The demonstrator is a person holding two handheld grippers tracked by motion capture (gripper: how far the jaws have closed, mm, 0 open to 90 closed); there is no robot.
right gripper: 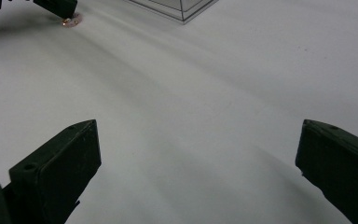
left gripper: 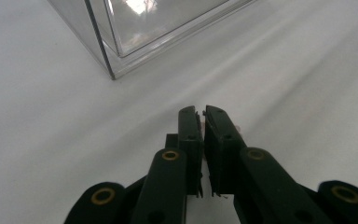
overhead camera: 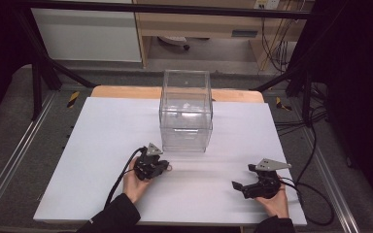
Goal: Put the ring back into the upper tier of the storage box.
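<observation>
While the left gripper (left gripper: 202, 112) had its jaws pressed nearly together, something small and pinkish showed at their tips, too small to identify. It sat near a clear plastic box (overhead camera: 186, 110) on the white table (overhead camera: 97, 145). The right gripper (right gripper: 198, 154) gaped wide, holding nothing.

I see a plain white worktop (overhead camera: 102, 160), a clear colourless box (overhead camera: 186, 111), and black fingers (left gripper: 189, 135) with brass-coloured rivets.
</observation>
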